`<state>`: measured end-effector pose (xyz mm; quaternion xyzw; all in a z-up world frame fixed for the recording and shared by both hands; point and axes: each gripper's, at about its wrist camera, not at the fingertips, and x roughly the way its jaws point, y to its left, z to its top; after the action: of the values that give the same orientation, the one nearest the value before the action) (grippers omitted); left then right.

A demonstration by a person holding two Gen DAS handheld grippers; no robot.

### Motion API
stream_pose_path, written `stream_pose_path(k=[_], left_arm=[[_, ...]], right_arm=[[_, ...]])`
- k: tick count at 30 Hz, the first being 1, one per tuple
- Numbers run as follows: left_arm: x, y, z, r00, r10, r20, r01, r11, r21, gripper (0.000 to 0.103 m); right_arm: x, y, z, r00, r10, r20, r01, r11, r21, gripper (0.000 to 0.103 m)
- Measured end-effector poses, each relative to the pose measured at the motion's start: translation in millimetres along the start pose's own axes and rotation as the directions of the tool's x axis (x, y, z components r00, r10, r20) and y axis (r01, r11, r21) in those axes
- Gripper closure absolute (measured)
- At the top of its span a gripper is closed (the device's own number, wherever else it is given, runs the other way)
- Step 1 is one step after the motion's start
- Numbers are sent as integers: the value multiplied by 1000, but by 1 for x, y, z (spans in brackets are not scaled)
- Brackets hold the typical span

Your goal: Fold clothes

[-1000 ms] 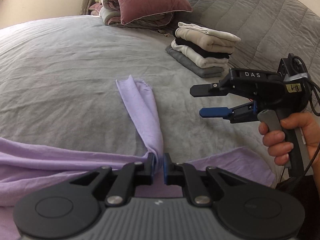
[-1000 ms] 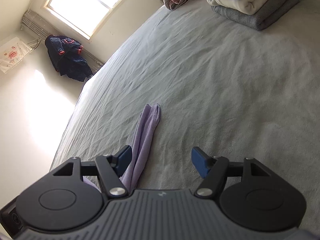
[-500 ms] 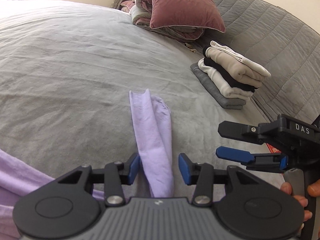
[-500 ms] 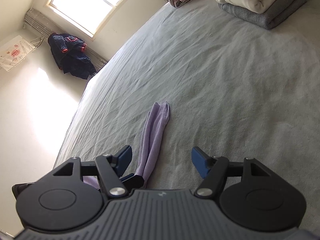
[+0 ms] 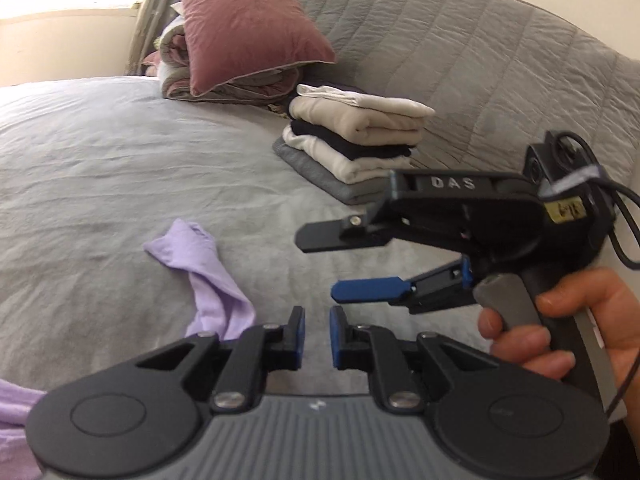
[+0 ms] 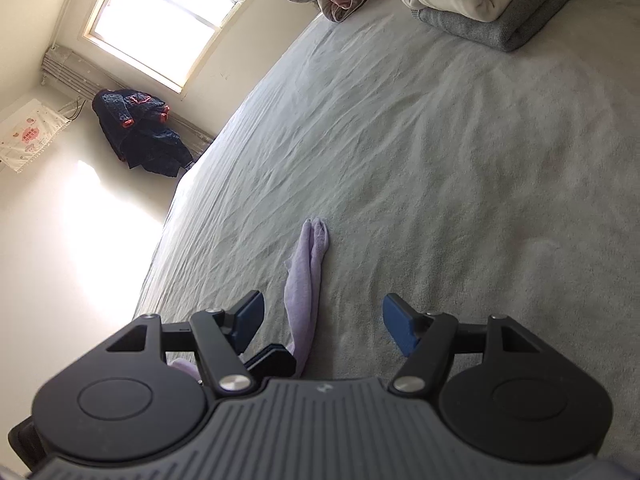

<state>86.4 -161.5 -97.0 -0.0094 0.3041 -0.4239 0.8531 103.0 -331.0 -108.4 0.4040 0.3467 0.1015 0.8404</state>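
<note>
A lavender garment lies on the grey bed (image 5: 100, 168). Its long sleeve (image 5: 208, 280) stretches away, bent at the tip, and its body (image 5: 12, 400) shows at the lower left. My left gripper (image 5: 317, 336) hovers just right of the sleeve, its jaws closing to a narrow gap with nothing between them. My right gripper (image 5: 320, 264) is held by a hand (image 5: 580, 320) at the right, open and empty. In the right wrist view the right gripper (image 6: 324, 320) is open above the sleeve (image 6: 308, 276), not touching it.
A stack of folded clothes (image 5: 356, 144) sits at the back right, also seen as the folded stack (image 6: 492, 4). A mauve pillow (image 5: 248, 28) rests on rolled bedding against a quilted headboard (image 5: 480, 60). A dark jacket (image 6: 140, 132) hangs below the window (image 6: 168, 20).
My left gripper let go of the sleeve, opened, then narrowed again and moved right. The sleeve now lies loose to its left. The right gripper stayed open and almost still.
</note>
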Motion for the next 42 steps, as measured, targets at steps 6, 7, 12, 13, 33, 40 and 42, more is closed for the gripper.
stream_pose_path(k=[6, 7, 12, 13, 33, 40, 42], left_arm=[[-10, -21, -25, 997, -20, -69, 28, 994, 107, 70], [-16, -20, -28, 998, -10, -61, 16, 996, 93, 59], [-50, 1, -43, 998, 53, -24, -54, 998, -42, 43], [-57, 6, -45, 997, 69, -20, -70, 995, -73, 42], [-186, 160, -80, 916, 400, -30, -304, 642, -704, 38], [-200, 177, -81, 880, 471, -58, -330, 520, -788, 38], [-204, 179, -81, 867, 493, -73, -351, 501, -791, 38]], right_arm=[[1, -1, -5, 1000, -18, -12, 18, 1000, -8, 33], [1, -1, -6, 1000, -23, -17, 22, 1000, -21, 33], [10, 15, -10, 999, -37, -25, 34, 993, -111, 33], [14, 20, -10, 999, -37, -25, 34, 991, -129, 33], [5, 50, 1, 984, -110, 137, 134, 974, -182, 100], [-20, 67, -2, 982, -120, 145, 150, 965, -216, 89], [-14, 66, -8, 983, -147, 112, 169, 961, -219, 89]])
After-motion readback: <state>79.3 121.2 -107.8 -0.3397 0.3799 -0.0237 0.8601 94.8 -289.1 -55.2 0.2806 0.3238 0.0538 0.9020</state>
